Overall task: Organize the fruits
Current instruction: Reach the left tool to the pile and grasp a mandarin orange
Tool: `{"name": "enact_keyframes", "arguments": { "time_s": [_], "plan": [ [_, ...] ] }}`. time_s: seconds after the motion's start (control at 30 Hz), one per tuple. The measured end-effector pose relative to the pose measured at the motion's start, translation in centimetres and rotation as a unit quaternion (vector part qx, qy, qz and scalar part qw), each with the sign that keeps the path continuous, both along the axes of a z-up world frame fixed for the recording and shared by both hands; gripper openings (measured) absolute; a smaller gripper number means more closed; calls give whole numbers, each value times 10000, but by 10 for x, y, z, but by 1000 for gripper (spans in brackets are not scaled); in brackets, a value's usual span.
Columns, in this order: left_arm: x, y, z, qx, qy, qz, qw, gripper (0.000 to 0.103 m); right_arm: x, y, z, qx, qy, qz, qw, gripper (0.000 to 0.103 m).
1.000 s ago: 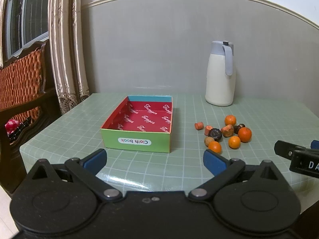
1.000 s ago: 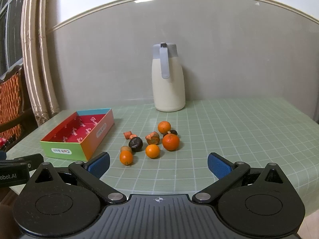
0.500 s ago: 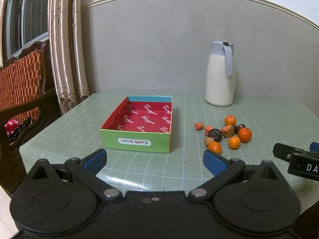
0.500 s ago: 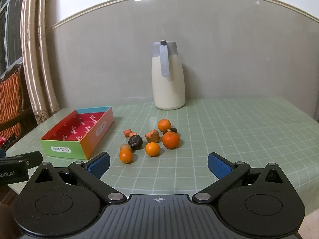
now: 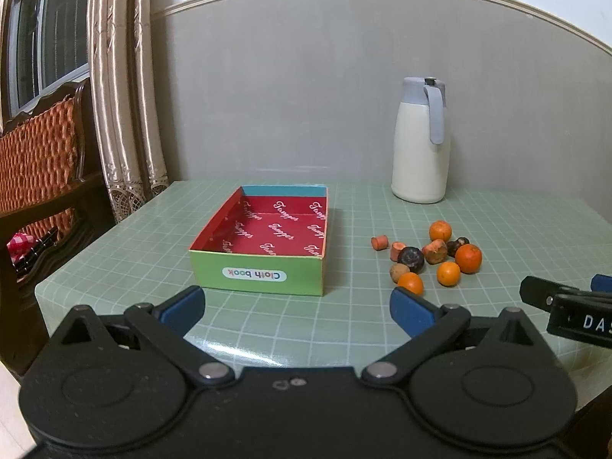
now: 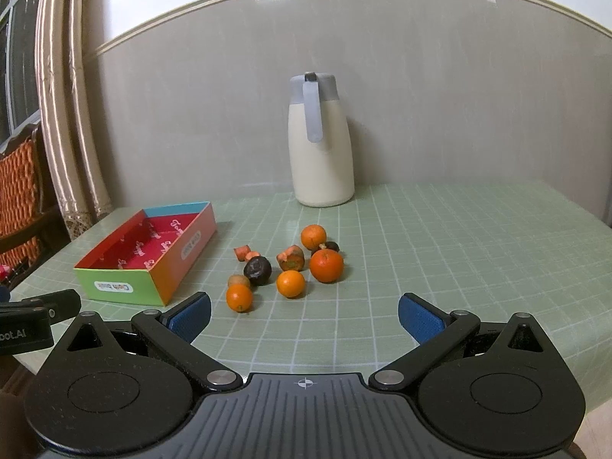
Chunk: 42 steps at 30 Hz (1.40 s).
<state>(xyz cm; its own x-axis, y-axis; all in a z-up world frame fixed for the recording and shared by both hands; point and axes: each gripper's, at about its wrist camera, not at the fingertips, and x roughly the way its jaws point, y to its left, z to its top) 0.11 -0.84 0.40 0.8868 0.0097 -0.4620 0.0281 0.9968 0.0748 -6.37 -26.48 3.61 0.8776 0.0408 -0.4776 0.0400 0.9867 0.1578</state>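
An open box with a red patterned inside and a green front wall sits on the green checked table; nothing lies in it. The box is at the left in the right wrist view. To its right lies a loose cluster of fruit: several oranges, a dark round fruit, a small brown one and carrot pieces. My left gripper is open above the near table edge, in front of the box. My right gripper is open too, just short of the fruit.
A white thermos jug with a grey lid stands at the back against the grey wall. A wooden chair with orange cushions and curtains are off the table's left side. The table's right part is bare.
The right gripper has crept forward a little toward the fruit, which now looks slightly bigger. The left gripper has barely moved.
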Motion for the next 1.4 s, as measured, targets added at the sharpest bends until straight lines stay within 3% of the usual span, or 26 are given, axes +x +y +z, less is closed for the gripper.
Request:
{"name": "enact_keyframes", "arguments": {
  "time_s": [0.4, 0.77, 0.87, 0.97, 1.13, 1.27, 1.33, 1.4],
  "plan": [
    [4, -4, -2, 131, -31, -117, 9998, 97, 0, -4, -1, 28, -66, -81, 9999, 103],
    [43, -57, -25, 814, 58, -1156, 9899, 97, 26, -57, -22, 347, -123, -1004, 9943, 103],
    [62, -72, -40, 866, 178, -1304, 9875, 89, 37, -68, -27, 315, -190, -1177, 9924, 103],
    [81, -83, -55, 841, 319, -1417, 9858, 73, 49, -74, -31, 214, -242, -1291, 9911, 103],
    [103, -92, -74, 826, 393, -1505, 9844, 69, 53, -80, -45, 175, -403, -1449, 9885, 103],
    [116, -98, -85, 819, 421, -1543, 9837, 70, 61, -84, -52, 386, -223, -1424, 9888, 103],
    [123, -100, -90, 690, 511, -1552, 9841, 67, 65, -84, -53, 362, -212, -1433, 9888, 103],
    [130, -101, -95, 591, 599, -1529, 9846, 56, 66, -83, -53, 316, -215, -1433, 9889, 103]
  ]
}}
